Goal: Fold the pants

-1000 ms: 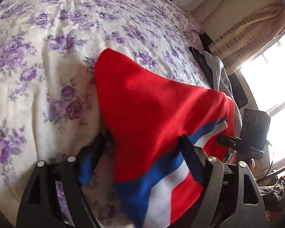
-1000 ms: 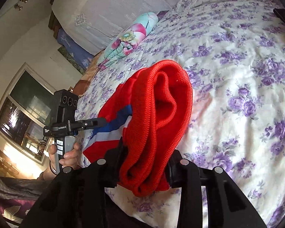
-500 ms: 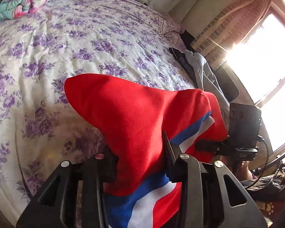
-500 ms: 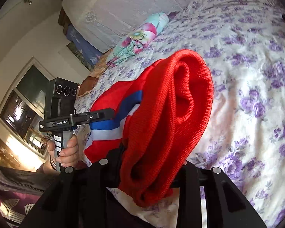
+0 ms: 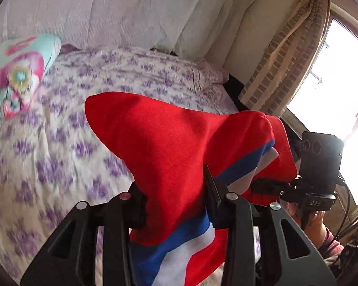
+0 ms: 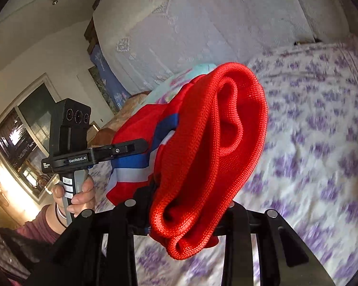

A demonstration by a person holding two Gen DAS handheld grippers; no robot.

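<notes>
The red pants [image 5: 169, 147] with a blue and white side stripe hang lifted above the bed, stretched between both grippers. My left gripper [image 5: 176, 205] is shut on the striped red fabric. My right gripper [image 6: 186, 217] is shut on the ribbed red waistband [image 6: 214, 143], which bulges out in a loop in front of it. In the left wrist view the right gripper [image 5: 319, 174] shows at the right. In the right wrist view the left gripper [image 6: 83, 152] shows at the left, clamped on the stripe.
The bed [image 5: 35, 155] has a cream cover with purple flowers. A turquoise and pink pillow [image 5: 14, 76] lies at its head by the white-draped headboard [image 6: 202, 23]. A bright window with a curtain [image 5: 286, 54] is to the right.
Both grippers have risen and tilted up with the pants; the fabric has lifted off the bed, and the headboard and wall have come into view.
</notes>
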